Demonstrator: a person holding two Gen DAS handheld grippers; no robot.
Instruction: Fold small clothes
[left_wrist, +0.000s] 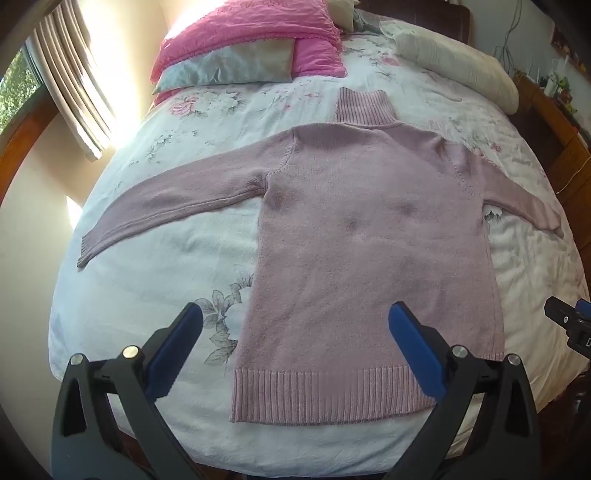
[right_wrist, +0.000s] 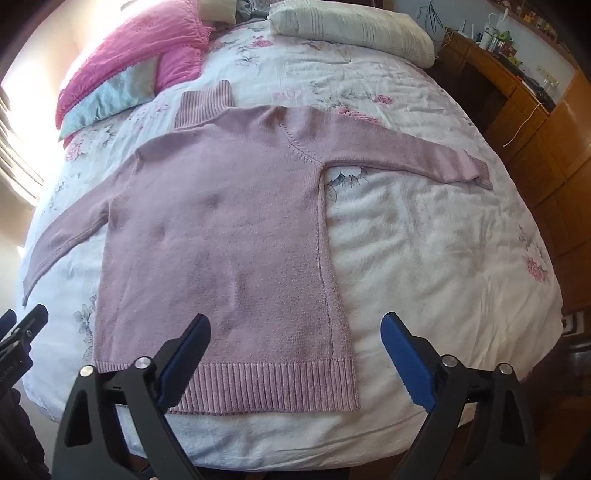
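Jaws wide above sweater (left_wrist: 369, 236)

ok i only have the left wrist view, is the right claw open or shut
observer: open. the right claw is empty, near the sweater's hem.
operator: my own claw blocks the hem's right corner, is it flat
observer: yes, the corner lies flat on the bedspread, not curled.
operator: and the right sleeve's end
observer: the right sleeve lies straight out, its ribbed cuff flat on the bed.
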